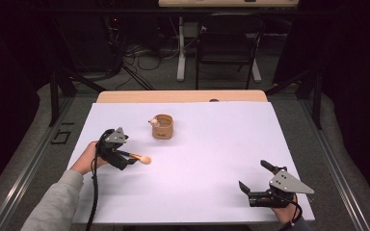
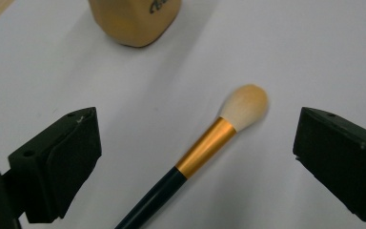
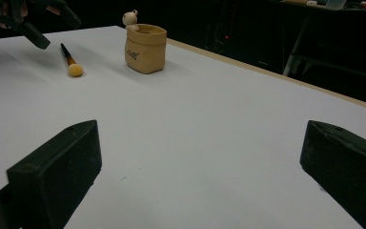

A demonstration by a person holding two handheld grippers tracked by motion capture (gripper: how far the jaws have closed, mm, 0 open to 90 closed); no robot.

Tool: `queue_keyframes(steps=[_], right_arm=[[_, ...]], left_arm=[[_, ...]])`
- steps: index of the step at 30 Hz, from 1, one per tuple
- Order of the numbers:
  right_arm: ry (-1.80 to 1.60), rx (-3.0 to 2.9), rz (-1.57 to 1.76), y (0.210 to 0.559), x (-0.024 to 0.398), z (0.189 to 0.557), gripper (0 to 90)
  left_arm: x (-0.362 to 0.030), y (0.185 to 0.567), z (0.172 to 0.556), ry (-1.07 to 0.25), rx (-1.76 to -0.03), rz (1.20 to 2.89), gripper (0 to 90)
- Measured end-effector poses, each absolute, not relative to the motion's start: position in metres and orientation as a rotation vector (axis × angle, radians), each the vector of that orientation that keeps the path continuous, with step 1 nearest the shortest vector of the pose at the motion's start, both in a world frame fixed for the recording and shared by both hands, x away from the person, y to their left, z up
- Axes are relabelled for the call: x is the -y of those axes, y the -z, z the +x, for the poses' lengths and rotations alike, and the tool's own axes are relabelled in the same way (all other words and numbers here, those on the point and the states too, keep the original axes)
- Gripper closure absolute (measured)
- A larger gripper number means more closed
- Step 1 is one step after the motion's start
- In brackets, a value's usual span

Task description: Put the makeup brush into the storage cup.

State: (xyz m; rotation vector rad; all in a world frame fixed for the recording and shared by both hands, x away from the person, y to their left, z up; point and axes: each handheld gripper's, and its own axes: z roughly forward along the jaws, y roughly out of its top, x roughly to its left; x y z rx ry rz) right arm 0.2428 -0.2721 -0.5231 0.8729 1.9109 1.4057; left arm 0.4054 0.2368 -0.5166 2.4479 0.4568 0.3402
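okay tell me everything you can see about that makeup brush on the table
The makeup brush has a dark, slim handle, a shiny gold ferrule and a rounded tuft of pale, peach-tipped bristles. It lies flat on the white table, bristles pointing away from the left gripper, whose open jaws stand either side of it without touching. The tan pouch-shaped holder stands apart beyond it.

Dark script printed on side of tan pot, also at top edge in left gripper view; too small/blurred to read. No other legible txt.
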Motion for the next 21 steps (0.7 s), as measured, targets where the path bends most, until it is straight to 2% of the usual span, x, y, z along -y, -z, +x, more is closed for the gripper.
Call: queue_keyframes(steps=[5,21], right_arm=[[-1.411,-1.909,0.869,0.523,0.272,0.243,0.0],[-1.411,-1.915,0.867,0.524,0.272,0.243,0.0]], left_arm=[[-0.233,0.518,0.409,-0.333,-0.385,2.544,3.7],[-0.218,0.512,0.425,-0.368,-0.237,2.78,15.3]])
